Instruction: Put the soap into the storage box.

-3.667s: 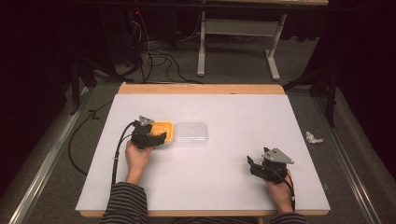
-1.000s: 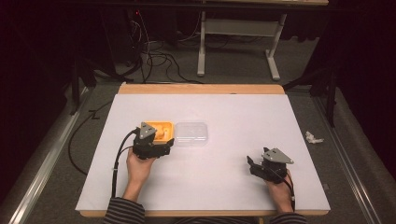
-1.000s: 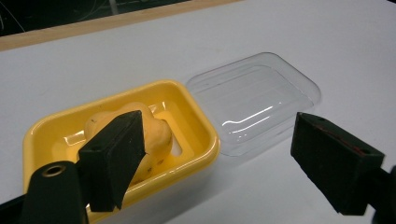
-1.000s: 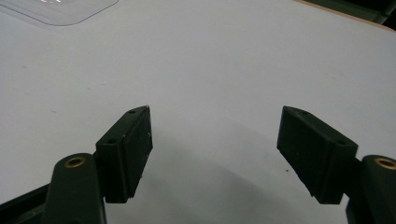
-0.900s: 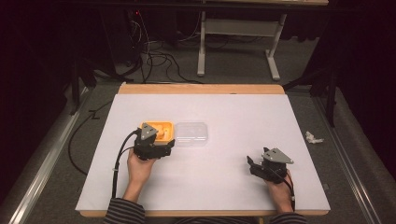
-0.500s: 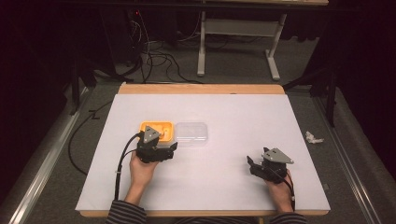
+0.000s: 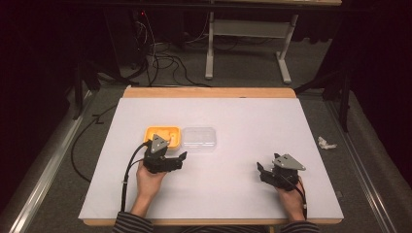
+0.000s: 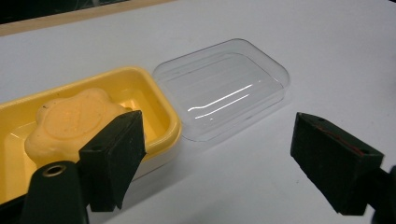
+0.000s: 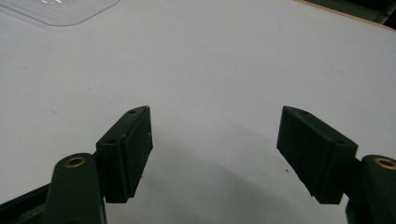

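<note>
resting low on the table (image 7: 233,121), both tongs gape empty: left tongs (image 7: 180,158), right tongs (image 7: 260,171).

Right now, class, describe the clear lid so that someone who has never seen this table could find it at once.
Start at the white table and find the yellow soap dish left of its middle, just beyond the left gripper. The clear lid lies right beside the dish, on its right. Unlike the yellow dish, which holds a pale flower-shaped soap, it is see-through and empty.

No words, numbers or brand marks can be read anywhere. The yellow soap (image 8: 74,122) bears a faint round embossed stamp. Its characters are too blurred to make out.
</note>
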The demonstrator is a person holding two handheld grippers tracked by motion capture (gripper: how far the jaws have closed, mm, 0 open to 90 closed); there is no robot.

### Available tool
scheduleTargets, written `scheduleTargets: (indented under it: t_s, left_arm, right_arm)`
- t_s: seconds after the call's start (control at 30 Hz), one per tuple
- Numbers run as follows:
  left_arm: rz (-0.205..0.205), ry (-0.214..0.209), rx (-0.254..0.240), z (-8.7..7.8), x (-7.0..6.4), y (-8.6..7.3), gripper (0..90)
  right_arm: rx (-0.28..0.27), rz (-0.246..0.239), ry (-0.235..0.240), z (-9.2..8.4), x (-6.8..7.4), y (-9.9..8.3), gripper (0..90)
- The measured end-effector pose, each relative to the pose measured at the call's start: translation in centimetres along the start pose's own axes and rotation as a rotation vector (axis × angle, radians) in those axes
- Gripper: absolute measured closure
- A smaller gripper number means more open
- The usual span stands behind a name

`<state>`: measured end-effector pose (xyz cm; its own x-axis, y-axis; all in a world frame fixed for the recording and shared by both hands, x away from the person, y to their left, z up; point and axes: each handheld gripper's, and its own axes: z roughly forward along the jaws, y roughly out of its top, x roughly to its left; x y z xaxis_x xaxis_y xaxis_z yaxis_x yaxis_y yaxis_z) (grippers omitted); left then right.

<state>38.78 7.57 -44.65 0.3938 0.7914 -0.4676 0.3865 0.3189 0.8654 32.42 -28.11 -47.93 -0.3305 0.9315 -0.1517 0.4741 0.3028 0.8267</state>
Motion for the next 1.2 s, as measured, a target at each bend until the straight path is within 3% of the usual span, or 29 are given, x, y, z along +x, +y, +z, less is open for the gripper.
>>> scheduleTargets:
  t_s: [0.6, 0.7, 1.2]
  left_arm:
    - [-0.013, -0.017, -0.001, -1.2, -0.5, -1.4, 18.4]
    - [-0.027, -0.035, -0.009, -1.5, -0.8, -1.6, 18.4]
    - [-0.037, -0.056, 0.007, -1.6, -1.7, -2.8, 18.3]
  right_arm:
    - [-0.004, 0.002, 0.001, 0.0, 0.0, 0.0, 27.3]
    - [-0.005, 0.001, 0.000, 0.0, 0.0, 0.0, 27.3]
    - [-0.007, 0.001, 0.001, 0.0, 0.0, 0.0, 27.3]
